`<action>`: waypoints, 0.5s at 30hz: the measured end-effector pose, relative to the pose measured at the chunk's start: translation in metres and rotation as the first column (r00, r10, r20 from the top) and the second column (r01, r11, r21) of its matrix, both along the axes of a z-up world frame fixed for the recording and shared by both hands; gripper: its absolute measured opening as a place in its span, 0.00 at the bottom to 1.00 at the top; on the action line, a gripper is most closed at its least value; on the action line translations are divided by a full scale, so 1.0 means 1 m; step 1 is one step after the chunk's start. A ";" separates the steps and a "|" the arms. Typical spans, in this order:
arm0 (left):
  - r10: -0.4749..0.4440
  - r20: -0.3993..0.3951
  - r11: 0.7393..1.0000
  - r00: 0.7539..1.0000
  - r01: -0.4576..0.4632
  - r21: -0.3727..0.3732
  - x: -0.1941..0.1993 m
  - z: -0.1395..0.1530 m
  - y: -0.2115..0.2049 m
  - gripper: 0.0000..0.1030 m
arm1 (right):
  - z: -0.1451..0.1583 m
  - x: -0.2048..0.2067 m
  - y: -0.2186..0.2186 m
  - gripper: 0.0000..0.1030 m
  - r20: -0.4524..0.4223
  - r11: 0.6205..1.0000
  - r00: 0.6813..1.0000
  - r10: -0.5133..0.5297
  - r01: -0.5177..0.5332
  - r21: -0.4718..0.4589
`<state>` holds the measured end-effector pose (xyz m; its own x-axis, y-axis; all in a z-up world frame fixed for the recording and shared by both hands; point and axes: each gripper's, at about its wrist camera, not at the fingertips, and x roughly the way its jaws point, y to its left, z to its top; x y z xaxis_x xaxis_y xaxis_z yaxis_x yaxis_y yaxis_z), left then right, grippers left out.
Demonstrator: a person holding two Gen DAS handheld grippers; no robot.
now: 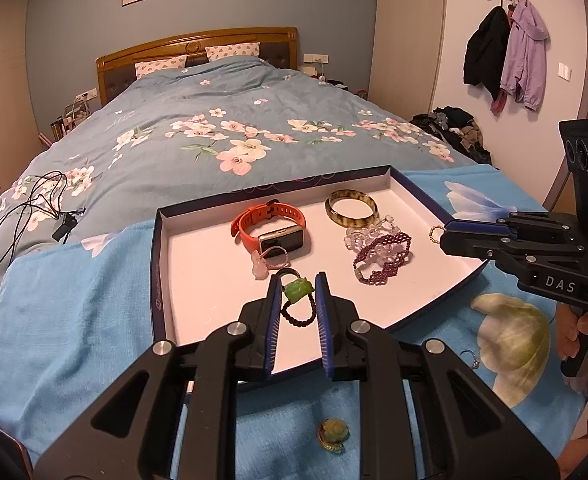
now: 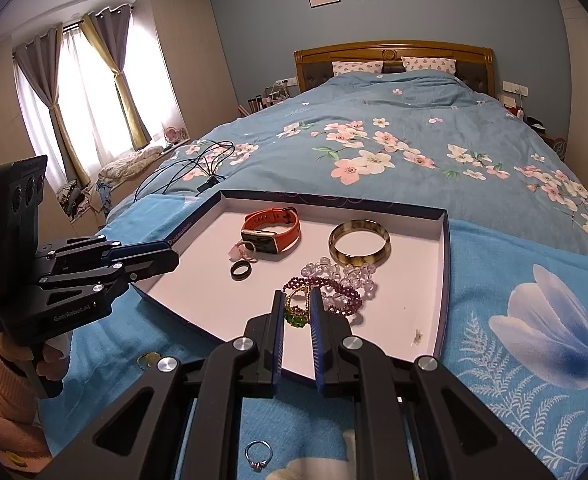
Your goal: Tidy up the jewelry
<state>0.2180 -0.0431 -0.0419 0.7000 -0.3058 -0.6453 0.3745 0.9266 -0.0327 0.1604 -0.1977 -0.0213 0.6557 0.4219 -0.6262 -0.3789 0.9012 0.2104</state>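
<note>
We hold the left hand-held gripper (image 1: 298, 280) clamped on a black beaded bracelet with a green stone (image 1: 298, 289), hanging just above the white floor of the shallow dark-blue-walled box tray (image 1: 214, 300) on the bed. Our right hand-held gripper (image 2: 297, 295) is pinched on a gold beaded bracelet with a green gem (image 2: 295, 312), over the tray near its right side. Inside the tray lie an orange-strapped smartwatch (image 2: 272, 230), a mottled brown bangle (image 2: 359, 242), a purple beaded bracelet (image 1: 381, 258) and a black ring (image 2: 240, 270). A silver ring (image 2: 258, 456) sits on the blue cloth outside.
</note>
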 end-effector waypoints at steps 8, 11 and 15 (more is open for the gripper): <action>0.013 -0.011 1.000 1.000 -0.013 0.005 0.007 -0.006 -0.003 0.17 | -0.004 0.007 0.002 0.11 -0.004 1.000 1.000 0.006 -0.006 -0.007; 0.015 -0.014 1.000 1.000 -0.015 0.007 0.009 -0.007 -0.004 0.17 | -0.003 0.006 0.003 0.11 -0.003 1.000 1.000 0.006 -0.006 -0.010; 0.019 -0.019 1.000 1.000 -0.019 0.006 0.012 -0.009 -0.004 0.17 | -0.004 0.008 0.005 0.11 -0.006 1.000 1.000 0.009 -0.009 -0.013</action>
